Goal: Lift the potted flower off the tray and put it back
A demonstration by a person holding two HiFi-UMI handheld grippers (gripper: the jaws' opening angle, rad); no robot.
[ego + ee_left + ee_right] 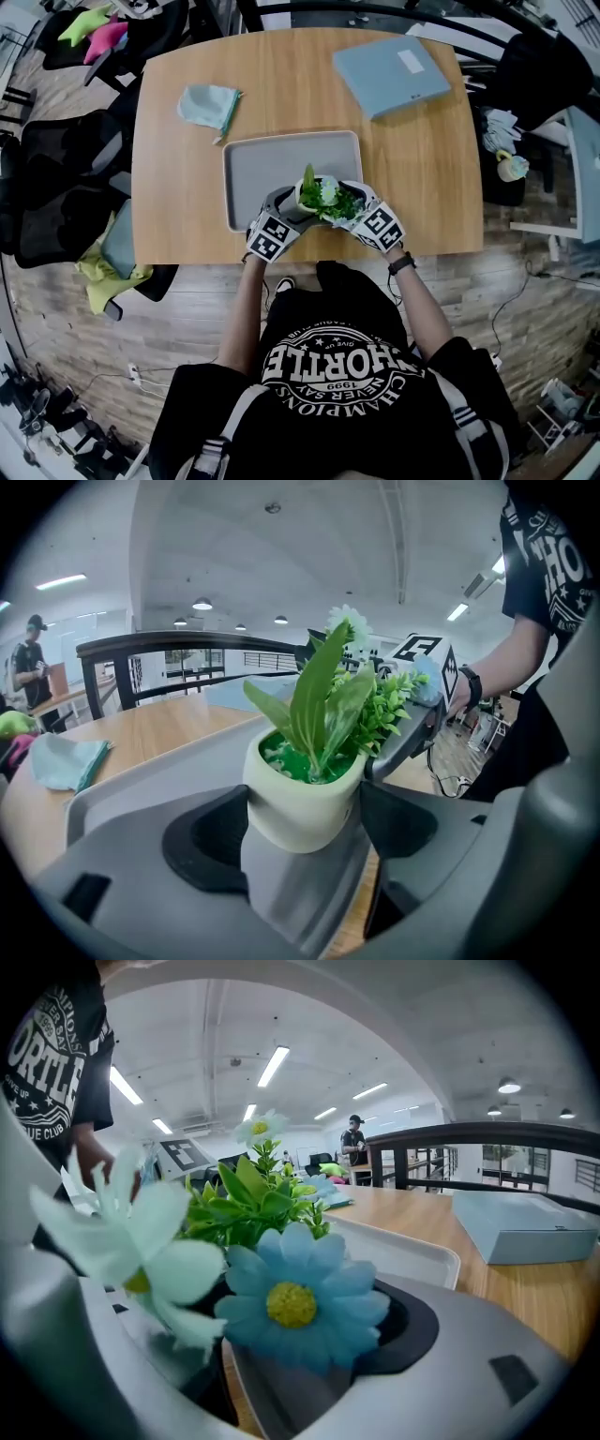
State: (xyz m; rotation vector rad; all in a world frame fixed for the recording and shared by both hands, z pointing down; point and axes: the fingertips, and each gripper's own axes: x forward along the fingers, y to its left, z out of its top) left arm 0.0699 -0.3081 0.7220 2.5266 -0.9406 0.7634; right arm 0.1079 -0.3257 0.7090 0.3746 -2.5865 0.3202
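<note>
Office chairs ring a pale wooden table point(187, 169) in the head view. A grey tray point(272, 155) lies at its middle, a light blue cloth point(208, 103) sits toward the upper left, and a blue folder point(389, 73) toward the upper right. The potted flower point(322, 195) is in the lower right part of the tray, apparently standing on the tray floor. The left gripper point(286, 208) and right gripper point(361, 211) close in on it from the lower edge of the frame, one on each side. Flanking it this way would let the two share the pot's weight and keep it upright.

In the left gripper view, the cream pot fills the lower centre between the two dark pads point(211, 841). The jaws are spread wide on either side of it. They lie close to its wall, but I judge they are not squeezing it, so the pot seems to rest on the tray under its own weight. The tray rim runs off toward the left, and the other gripper's marker cube shows beyond the leaves.

In the right gripper view, a blue daisy and a white one crowd the centre and hide the pot itself. This claw is also spread, with one dark pad point(412, 1326) showing at lower right, clear of the petals. The tray edge and the folder lie beyond, at right.
</note>
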